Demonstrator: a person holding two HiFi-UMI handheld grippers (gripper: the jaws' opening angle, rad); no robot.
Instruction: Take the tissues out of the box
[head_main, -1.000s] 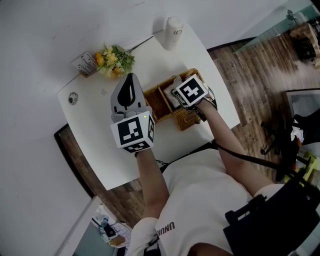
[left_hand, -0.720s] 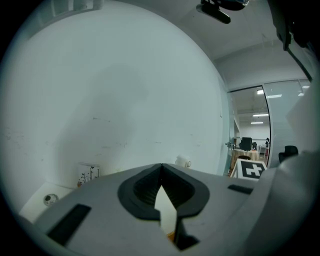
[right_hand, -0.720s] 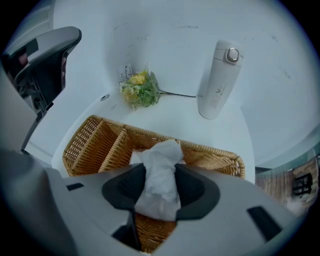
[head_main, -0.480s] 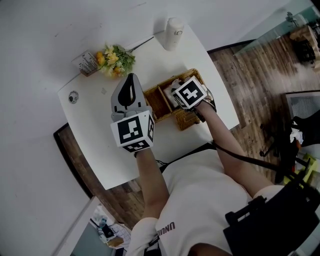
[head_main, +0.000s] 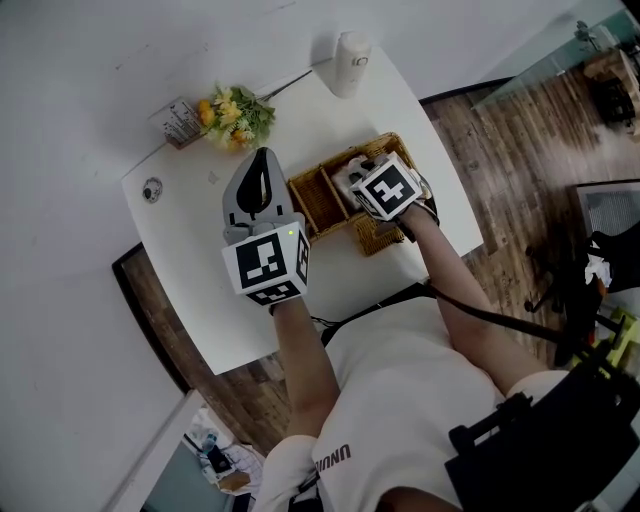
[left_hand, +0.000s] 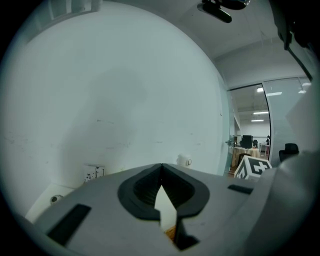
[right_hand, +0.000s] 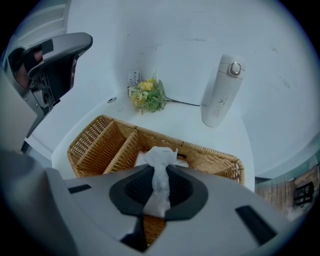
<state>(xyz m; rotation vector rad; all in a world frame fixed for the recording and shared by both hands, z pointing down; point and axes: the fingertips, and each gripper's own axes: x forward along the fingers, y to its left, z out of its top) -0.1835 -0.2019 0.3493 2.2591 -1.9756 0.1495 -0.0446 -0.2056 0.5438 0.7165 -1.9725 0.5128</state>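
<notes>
tissue: white, crumpled sheet (right_hand: 160, 154), drawn up into a twisted upright strand with a ruffled top
tissue grip: pinched in right gripper (right_hand: 160, 172), whose jaws have just been closing on it
box: only white top (right_hand: 140, 159) shows, low under the strand
box place: in wicker basket (right_hand: 212, 157), compartment right of divider, on white desk (right_hand: 175, 120)
</notes>
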